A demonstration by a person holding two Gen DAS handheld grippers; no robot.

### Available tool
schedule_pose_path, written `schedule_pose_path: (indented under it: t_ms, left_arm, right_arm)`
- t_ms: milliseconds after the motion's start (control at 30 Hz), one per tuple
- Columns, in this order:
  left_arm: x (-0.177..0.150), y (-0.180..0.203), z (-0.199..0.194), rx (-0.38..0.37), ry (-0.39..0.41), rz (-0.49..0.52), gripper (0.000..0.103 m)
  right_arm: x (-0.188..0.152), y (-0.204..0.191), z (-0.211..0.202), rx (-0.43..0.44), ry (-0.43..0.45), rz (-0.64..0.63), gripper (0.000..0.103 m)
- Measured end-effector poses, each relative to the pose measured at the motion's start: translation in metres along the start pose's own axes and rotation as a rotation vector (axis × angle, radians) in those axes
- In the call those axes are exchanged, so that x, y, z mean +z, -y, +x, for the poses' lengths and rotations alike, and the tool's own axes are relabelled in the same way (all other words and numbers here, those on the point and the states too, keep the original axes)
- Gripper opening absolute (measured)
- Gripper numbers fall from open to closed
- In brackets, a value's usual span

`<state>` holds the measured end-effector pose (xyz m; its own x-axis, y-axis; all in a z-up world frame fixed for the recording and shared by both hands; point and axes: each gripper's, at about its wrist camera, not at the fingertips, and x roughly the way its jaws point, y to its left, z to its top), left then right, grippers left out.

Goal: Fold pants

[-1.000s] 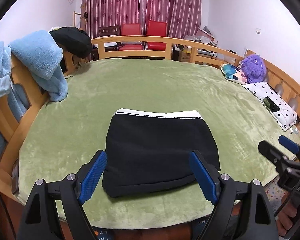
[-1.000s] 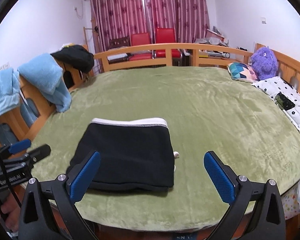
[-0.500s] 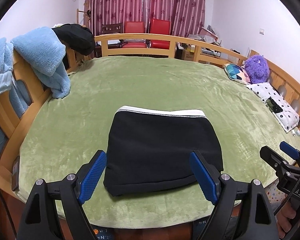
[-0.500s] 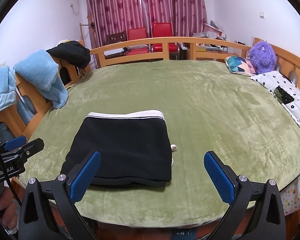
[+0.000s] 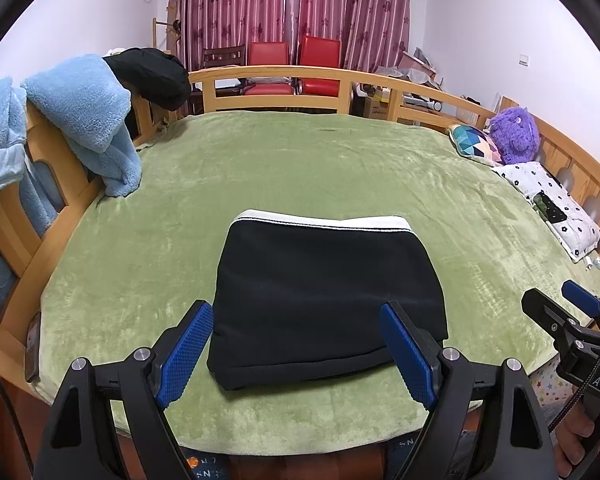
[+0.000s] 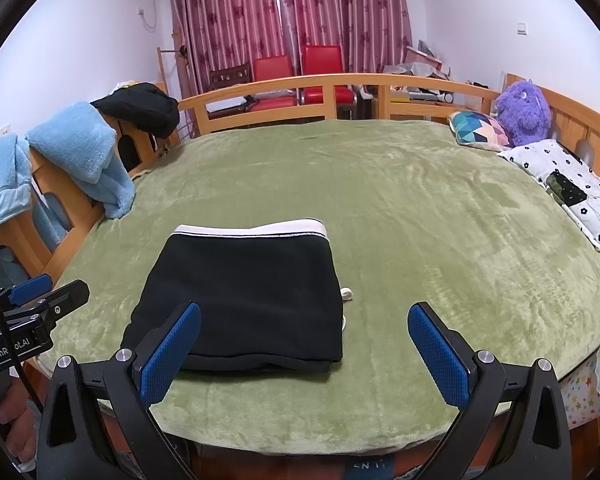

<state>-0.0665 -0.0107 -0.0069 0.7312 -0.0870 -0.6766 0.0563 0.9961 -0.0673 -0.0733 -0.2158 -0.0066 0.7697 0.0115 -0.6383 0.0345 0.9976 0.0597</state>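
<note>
Black pants [image 5: 328,300] lying folded into a compact rectangle on the green bed [image 5: 340,168], white waistband [image 5: 324,222] at the 12 o'clock edge, thick fold nearest at 6 o'clock. Left gripper [image 5: 296,354] hanging over the near edge of the bed, jaws spread wide, nothing between the blue pads, clear of the cloth. Right gripper [image 6: 306,354] equally released, out toward 4 o'clock of the bundle, hovering above bare blanket. White drawstring tip [image 6: 346,293] peeking out at the bundle's 3 o'clock side. Looks soft, light, floppy knit: likely to sag and slide open if lifted by one layer only. Best purchase probably at the two near corners, pinching all layers together, or at the firmer waistband. Plush blanket likely to drag on the fabric, so lift rather than slide. Task appears close to finished.
</note>
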Motion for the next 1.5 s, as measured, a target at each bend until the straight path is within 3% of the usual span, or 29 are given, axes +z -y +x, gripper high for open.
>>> schedule_pose_path:
  t_ms: [1500]
  left_arm:
    - [0.0004, -0.0004, -0.0047, -0.007, 0.003, 0.010, 0.085]
  right_arm:
    - [-0.0006, -0.0033, -0.0033, -0.015, 0.005, 0.020, 0.102]
